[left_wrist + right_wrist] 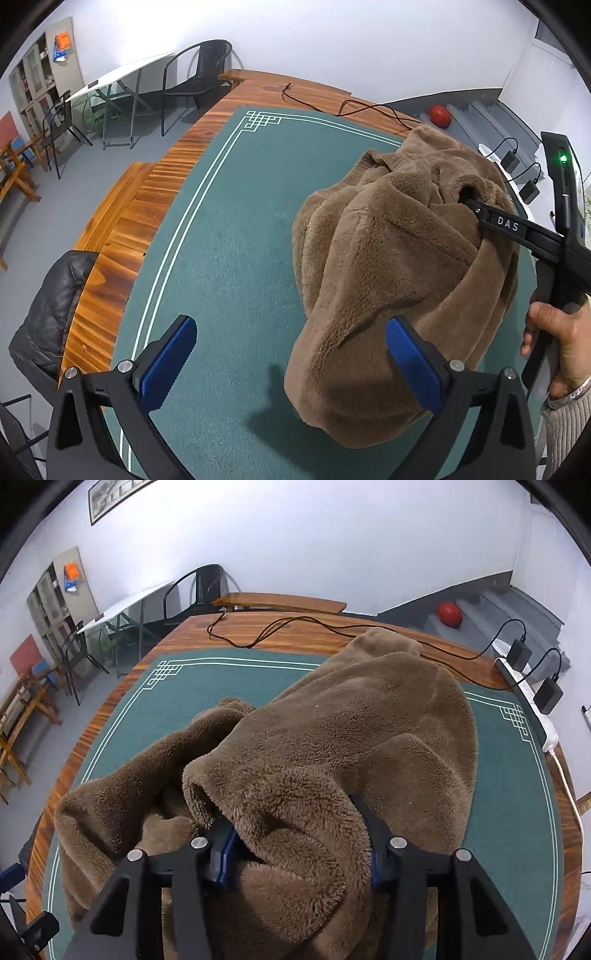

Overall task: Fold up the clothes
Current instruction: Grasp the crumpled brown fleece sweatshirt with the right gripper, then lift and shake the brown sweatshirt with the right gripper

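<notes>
Right now the brown coat (388,266) sits in a bunched heap on the green mat (229,251), toward its right side. The right gripper (291,834) pinches a thick fold of it. The left gripper (291,365) is spread wide with nothing inside, hanging just beside the coat. It looks like the coat is being moved or spread. Next, the left gripper likely needs to grab another edge.

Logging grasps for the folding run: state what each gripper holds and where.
The right gripper is shut on a bunched fold of the fluffy brown fleece garment, lifting it up. The left gripper is open, holding nothing.
</notes>
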`<action>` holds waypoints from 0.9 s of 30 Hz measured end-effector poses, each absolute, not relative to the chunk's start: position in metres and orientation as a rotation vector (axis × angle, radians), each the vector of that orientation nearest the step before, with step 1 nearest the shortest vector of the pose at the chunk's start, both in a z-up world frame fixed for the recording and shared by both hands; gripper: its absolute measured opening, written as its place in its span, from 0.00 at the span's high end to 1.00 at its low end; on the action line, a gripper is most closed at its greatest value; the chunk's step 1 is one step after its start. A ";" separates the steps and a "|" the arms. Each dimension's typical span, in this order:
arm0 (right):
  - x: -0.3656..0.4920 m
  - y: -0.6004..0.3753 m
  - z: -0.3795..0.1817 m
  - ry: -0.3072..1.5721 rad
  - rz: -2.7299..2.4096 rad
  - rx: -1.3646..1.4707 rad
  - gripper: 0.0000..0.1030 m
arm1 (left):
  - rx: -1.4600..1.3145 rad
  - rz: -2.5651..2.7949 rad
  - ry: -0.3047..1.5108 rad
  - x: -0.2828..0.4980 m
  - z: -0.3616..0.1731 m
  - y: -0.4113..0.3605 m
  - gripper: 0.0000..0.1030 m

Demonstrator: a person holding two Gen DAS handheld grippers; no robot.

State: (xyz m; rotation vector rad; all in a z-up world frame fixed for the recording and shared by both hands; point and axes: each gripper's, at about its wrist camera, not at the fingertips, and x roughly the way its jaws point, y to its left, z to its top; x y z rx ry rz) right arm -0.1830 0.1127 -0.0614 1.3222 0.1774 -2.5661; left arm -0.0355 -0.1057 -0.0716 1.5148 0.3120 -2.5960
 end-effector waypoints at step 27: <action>-0.049 0.310 -0.082 -0.202 -2.801 1.306 0.73 | 1.532 -2.608 0.189 -0.031 -0.056 -0.048 0.00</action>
